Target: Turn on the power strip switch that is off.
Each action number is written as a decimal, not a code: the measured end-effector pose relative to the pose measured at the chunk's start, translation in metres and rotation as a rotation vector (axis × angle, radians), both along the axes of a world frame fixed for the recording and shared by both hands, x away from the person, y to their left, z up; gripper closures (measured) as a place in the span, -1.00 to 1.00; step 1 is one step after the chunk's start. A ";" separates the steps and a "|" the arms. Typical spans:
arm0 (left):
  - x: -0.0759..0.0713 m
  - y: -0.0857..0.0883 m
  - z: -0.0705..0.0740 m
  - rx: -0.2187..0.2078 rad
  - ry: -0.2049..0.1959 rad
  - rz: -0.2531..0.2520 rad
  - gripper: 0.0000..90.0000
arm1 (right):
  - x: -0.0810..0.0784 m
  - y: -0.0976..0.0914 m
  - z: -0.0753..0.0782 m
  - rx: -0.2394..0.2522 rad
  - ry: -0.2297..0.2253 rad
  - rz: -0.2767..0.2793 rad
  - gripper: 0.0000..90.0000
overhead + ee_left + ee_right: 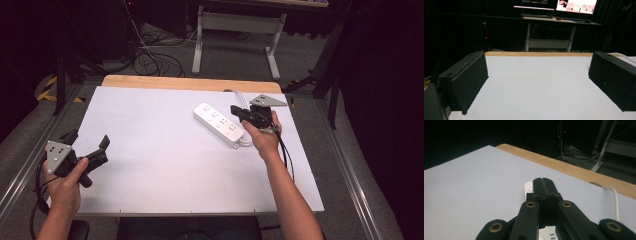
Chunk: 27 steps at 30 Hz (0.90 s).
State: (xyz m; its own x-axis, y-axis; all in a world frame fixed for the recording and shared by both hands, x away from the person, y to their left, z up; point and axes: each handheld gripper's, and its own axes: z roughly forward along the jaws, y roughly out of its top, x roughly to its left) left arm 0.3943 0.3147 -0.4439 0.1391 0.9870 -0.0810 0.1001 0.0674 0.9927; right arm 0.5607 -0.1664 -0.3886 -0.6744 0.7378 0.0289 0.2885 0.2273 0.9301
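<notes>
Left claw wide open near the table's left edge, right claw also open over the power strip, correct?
Not quite. The right claw is shut, its jaws pressed together with nothing between them, as the right gripper view shows. The rest holds: it is over the power strip, and the left claw is wide open near the table's left edge.

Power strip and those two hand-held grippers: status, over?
Left hand-held gripper open over bare table. Right hand-held gripper shut, empty, above the white power strip. Nothing between them.
</notes>
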 end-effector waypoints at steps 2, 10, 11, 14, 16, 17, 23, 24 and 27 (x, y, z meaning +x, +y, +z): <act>0.000 0.000 0.000 0.003 0.002 0.000 -0.93 | 0.003 0.003 0.000 0.002 0.005 0.002 1.00; 0.000 -0.002 0.000 0.004 0.001 -0.012 -0.93 | 0.030 0.040 -0.003 -0.058 0.048 0.013 1.00; 0.000 -0.002 0.000 0.005 0.001 -0.012 -0.93 | 0.036 0.049 -0.005 -0.081 0.065 0.010 1.00; 0.001 -0.002 0.000 0.003 0.000 -0.012 -0.93 | 0.045 0.062 -0.010 -0.128 0.094 0.003 1.00; 0.002 -0.002 0.000 0.001 0.002 -0.012 -0.93 | 0.048 0.066 -0.013 -0.148 0.107 0.001 1.00; 0.002 -0.002 0.000 0.002 0.004 -0.014 -0.93 | 0.054 0.073 -0.017 -0.180 0.132 -0.007 1.00; 0.002 -0.003 0.000 0.010 0.005 -0.025 -0.93 | 0.069 0.086 -0.032 -0.307 0.197 -0.031 1.00; 0.002 -0.003 0.000 0.009 0.006 -0.026 -0.93 | 0.071 0.087 -0.035 -0.318 0.210 -0.035 1.00; 0.002 -0.004 0.000 0.005 0.006 -0.027 -0.93 | 0.075 0.088 -0.041 -0.339 0.236 -0.042 1.00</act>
